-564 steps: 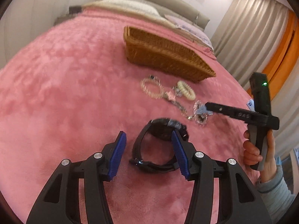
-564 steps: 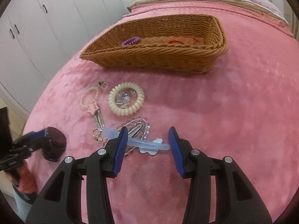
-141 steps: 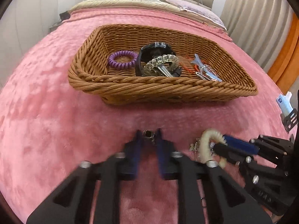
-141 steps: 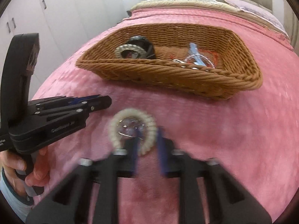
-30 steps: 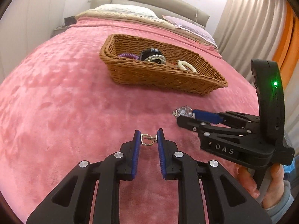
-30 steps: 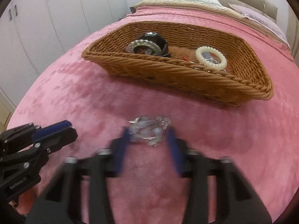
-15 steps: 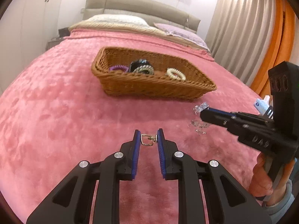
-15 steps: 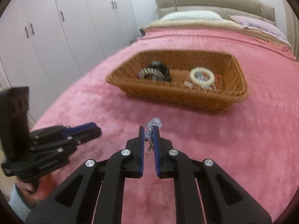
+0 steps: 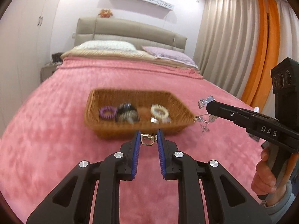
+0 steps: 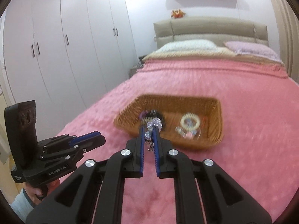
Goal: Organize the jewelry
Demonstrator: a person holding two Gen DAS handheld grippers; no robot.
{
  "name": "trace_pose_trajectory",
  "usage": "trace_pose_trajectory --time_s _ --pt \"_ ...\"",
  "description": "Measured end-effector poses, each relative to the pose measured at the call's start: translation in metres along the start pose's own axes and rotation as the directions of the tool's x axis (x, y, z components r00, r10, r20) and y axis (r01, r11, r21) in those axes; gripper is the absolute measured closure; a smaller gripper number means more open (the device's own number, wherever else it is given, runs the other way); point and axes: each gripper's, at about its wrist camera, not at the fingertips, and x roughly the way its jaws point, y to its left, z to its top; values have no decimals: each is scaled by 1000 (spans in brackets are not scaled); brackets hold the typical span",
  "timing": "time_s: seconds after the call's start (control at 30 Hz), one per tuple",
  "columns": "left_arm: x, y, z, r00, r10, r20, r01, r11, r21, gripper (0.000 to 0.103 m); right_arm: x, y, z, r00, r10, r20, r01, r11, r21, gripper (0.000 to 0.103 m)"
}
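A wicker basket [image 9: 104,125] stands on the pink bedspread and holds a purple hair tie [image 9: 107,112], a black watch [image 9: 125,108] and a cream spiral tie [image 9: 159,111]. My left gripper [image 9: 149,139] is shut on a small metal clasp [image 9: 147,139], raised in front of the basket's near wall. My right gripper [image 10: 149,128] is shut on a crystal bead chain [image 10: 154,122] that dangles from its tips [image 9: 204,118], raised near the basket [image 10: 214,110].
The pink bedspread [image 9: 46,140] spreads all round the basket. Pillows [image 9: 106,45] and a headboard lie at the far end. White wardrobes [image 10: 56,46] stand to the left, curtains [image 9: 233,46] to the right.
Both grippers have risen and tilted up with their pieces still held. The basket now looks farther off and the room's walls have come into view.
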Motion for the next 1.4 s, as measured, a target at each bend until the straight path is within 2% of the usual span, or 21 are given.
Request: trace_pose_trajectory --time_s 0.17,0.2,0.23,0.4,0.53,0.63,0.8,0.83,0.87,0.93,1.0,1.1,1.2,1.33,1.4 --pt "22 0 43 997 -69 29 69 998 2 86 17 -16 36 995 -79 68 79 997 4 95" --pt "35 1 51 995 -100 27 100 995 5 86 24 -21 40 993 -93 77 92 996 11 95" --pt "45 2 55 994 -102 28 102 995 8 86 35 -29 44 993 -100 68 98 995 28 95" --pt "111 9 63 992 -122 -16 121 992 -25 86 90 -63 56 996 -91 -8 91 992 85 95" --pt "152 14 59 988 -137 -71 133 990 -55 86 140 -88 56 993 -63 -104 77 987 143 95" --pt "167 19 53 981 -162 -104 157 986 -61 86 165 -99 47 986 -52 -156 78 983 169 95" --pt "181 20 45 981 -130 -144 122 991 -59 85 183 -108 31 976 -12 -219 63 971 229 95" --pt "180 22 45 982 -117 -145 109 992 -59 76 183 -110 30 974 4 -228 53 969 240 93" --pt "179 23 46 983 -110 -144 102 993 -60 62 182 -112 30 973 22 -230 39 965 258 91" --pt "167 26 49 987 -109 -115 102 993 -67 53 173 -116 32 977 50 -208 14 954 298 75" --pt "154 30 53 987 -129 -100 121 989 -82 50 160 -116 35 981 69 -180 -7 946 323 65" --pt "125 29 60 990 -135 -50 130 988 -88 37 133 -110 40 987 74 -146 -24 947 320 65" --pt "84 25 63 990 -141 8 141 986 -88 29 99 -98 45 992 66 -111 -30 954 297 54" --pt "34 10 58 991 -117 61 121 991 -65 21 43 -72 45 999 33 -34 -24 970 240 46" --pt "5 -1 53 993 -67 102 71 997 -43 15 20 -61 41 1000 17 -6 -16 976 218 43"
